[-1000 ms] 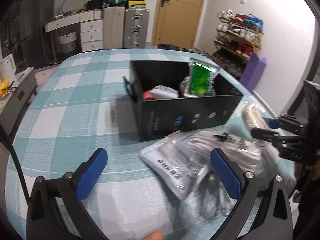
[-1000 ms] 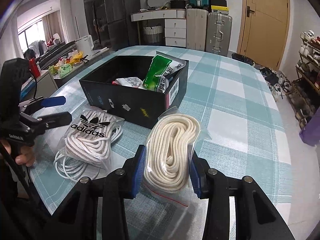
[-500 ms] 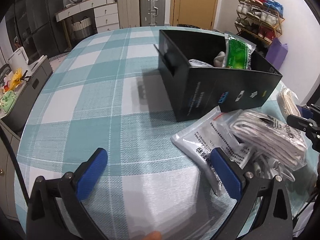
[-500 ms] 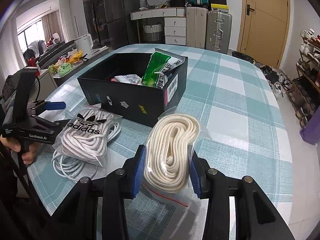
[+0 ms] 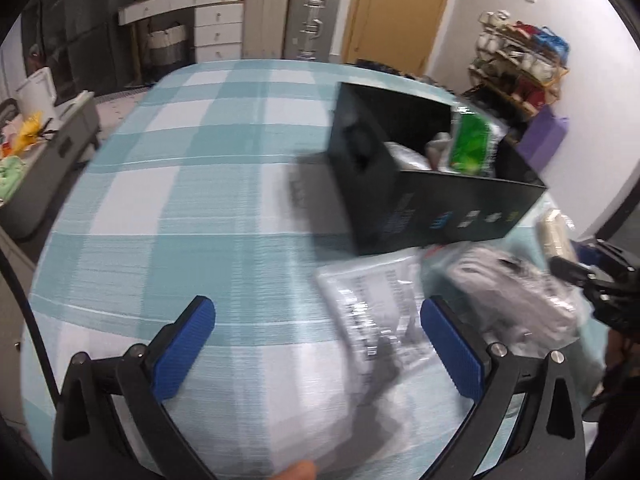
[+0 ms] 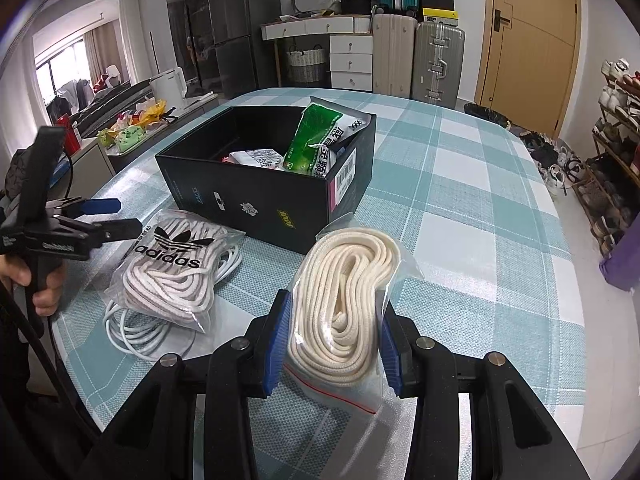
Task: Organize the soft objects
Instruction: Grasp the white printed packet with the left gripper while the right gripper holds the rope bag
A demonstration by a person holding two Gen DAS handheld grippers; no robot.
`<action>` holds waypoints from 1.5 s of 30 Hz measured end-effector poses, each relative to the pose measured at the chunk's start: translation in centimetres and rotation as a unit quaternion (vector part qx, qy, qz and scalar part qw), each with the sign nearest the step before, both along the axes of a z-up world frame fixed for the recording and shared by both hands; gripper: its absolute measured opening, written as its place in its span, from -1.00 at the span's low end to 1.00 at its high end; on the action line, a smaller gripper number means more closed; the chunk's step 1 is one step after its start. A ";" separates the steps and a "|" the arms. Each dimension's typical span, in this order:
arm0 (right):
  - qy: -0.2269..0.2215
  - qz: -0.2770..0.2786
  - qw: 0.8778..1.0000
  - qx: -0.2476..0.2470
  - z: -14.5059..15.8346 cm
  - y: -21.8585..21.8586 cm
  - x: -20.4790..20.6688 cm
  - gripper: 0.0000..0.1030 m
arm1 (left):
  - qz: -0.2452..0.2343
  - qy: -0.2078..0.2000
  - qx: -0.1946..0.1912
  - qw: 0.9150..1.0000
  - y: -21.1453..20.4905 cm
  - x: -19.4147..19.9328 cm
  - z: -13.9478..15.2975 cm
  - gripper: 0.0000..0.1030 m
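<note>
In the left wrist view, blurred by motion, the left gripper [image 5: 316, 344] fills the bottom of the frame with its blue pads spread wide and nothing between them. A flat printed packet [image 5: 368, 300] lies at lower centre right on the checked tablecloth [image 5: 180, 200]. The black box [image 5: 420, 200] stands at centre right with a green packet [image 5: 470, 146] upright inside. At the right edge the right gripper [image 5: 568, 256] shows, partly cut off.

In the right wrist view, the right gripper [image 6: 332, 344] at bottom centre is clenched on a clear bag of cream laces [image 6: 346, 304]. To its left lies an Adidas bag of white laces [image 6: 172, 268] over a coil of white cable [image 6: 136, 332]. The black box [image 6: 264, 184] sits at the centre, and the left gripper [image 6: 116, 218] is at the left edge, its jaws parted.
</note>
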State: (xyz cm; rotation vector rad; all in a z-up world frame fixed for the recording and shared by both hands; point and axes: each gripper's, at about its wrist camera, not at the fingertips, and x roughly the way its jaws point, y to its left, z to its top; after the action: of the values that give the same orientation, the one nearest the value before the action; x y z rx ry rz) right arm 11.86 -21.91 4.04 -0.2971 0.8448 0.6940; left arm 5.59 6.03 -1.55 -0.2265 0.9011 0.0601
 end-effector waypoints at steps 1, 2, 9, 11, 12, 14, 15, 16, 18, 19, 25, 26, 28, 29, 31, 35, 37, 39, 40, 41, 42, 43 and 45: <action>0.000 0.000 1.000 0.000 0.0 0.0 0.0 -0.21 | -0.007 0.001 0.002 1.000 -0.5 0.2 0.0 1.00; 0.000 0.000 1.000 0.000 0.0 0.0 0.0 -0.21 | -0.016 0.004 0.006 1.000 -1.0 0.4 -0.2 1.00; -0.002 0.001 1.000 0.001 0.0 0.0 0.0 -0.22 | -0.035 0.020 0.030 0.999 -3.0 0.9 -0.8 0.66; -0.002 0.001 1.000 0.001 0.0 -0.1 0.0 -0.21 | -0.033 0.015 0.038 0.999 -3.0 0.6 -0.7 0.44; -0.002 0.000 1.000 0.001 0.0 0.0 0.0 -0.22 | -0.032 0.012 0.041 0.999 -2.9 0.5 -0.7 0.18; -0.003 -0.001 1.000 0.000 0.1 -0.1 0.0 -0.21 | -0.032 0.007 0.046 0.998 -2.7 0.4 -0.6 -0.14; -0.004 -0.002 1.000 -0.001 0.1 -0.1 0.1 -0.21 | -0.032 0.004 0.043 0.999 -2.6 0.4 -0.6 -0.17; -0.004 -0.002 1.000 -0.001 0.1 -0.1 0.0 -0.21 | -0.034 0.002 0.041 0.999 -2.5 0.4 -0.6 -0.24; -0.006 -0.002 1.000 -0.001 0.2 -0.1 0.0 -0.21 | -0.036 -0.003 0.039 0.999 -2.4 0.3 -0.6 -0.30; -0.006 -0.002 1.000 0.000 0.3 -0.1 -0.1 -0.21 | -0.037 -0.005 0.039 0.999 -2.4 0.2 -0.6 -0.33; -0.010 0.001 1.000 0.000 0.5 0.0 -0.3 -0.21 | -0.035 -0.018 0.028 0.999 -2.1 -0.4 -0.1 -0.38; -0.011 0.001 1.000 0.001 0.6 0.0 -0.3 -0.22 | -0.034 -0.020 0.029 0.999 -2.1 -0.5 0.0 -0.38; -0.013 0.001 1.000 0.002 0.7 -0.1 -0.4 -0.22 | -0.030 -0.027 0.027 0.999 -2.0 -0.7 0.3 -0.38; -0.014 0.001 1.000 0.002 0.7 -0.1 -0.4 -0.22 | -0.028 -0.031 0.027 0.999 -1.9 -0.8 0.5 -0.38; -0.016 0.000 1.000 0.003 0.9 0.0 -0.5 -0.22 | -0.023 -0.037 0.034 0.998 -1.9 -1.0 0.8 -0.38; -0.022 0.002 1.000 0.007 1.3 0.0 -0.8 -0.21 | -0.018 -0.053 0.032 0.998 -1.7 -1.3 1.8 -0.39; -0.026 0.003 1.000 0.010 1.7 0.1 -0.8 -0.22 | -0.016 -0.062 0.029 0.998 -1.6 -1.4 2.3 -0.38; -0.030 0.003 0.999 0.013 2.0 0.1 -1.0 -0.22 | -0.014 -0.068 0.028 0.997 -1.5 -1.4 2.8 -0.39; -0.033 0.003 0.999 0.014 2.2 0.1 -1.1 -0.22 | -0.014 -0.072 0.028 0.997 -1.5 -1.4 3.1 -0.39; -0.036 0.004 0.999 0.016 2.4 0.1 -1.2 -0.22 | -0.014 -0.076 0.028 0.997 -1.4 -1.4 3.4 -0.39; -0.038 0.003 0.999 0.018 2.6 0.1 -1.2 -0.22 | -0.014 -0.080 0.027 0.996 -1.4 -1.4 3.8 -0.39; -0.041 0.003 0.999 0.022 2.9 0.1 -1.3 -0.22 | -0.014 -0.084 0.027 0.996 -1.3 -1.4 4.1 -0.38; -0.046 0.004 0.999 0.027 3.3 0.1 -1.5 -0.22 | -0.014 -0.093 0.024 0.995 -1.3 -1.3 4.8 -0.38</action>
State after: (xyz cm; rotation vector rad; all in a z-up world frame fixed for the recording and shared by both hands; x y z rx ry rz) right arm 10.38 -21.80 7.37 -0.2813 0.7358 0.7036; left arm 4.25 4.73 3.20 -0.1721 0.7165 0.0347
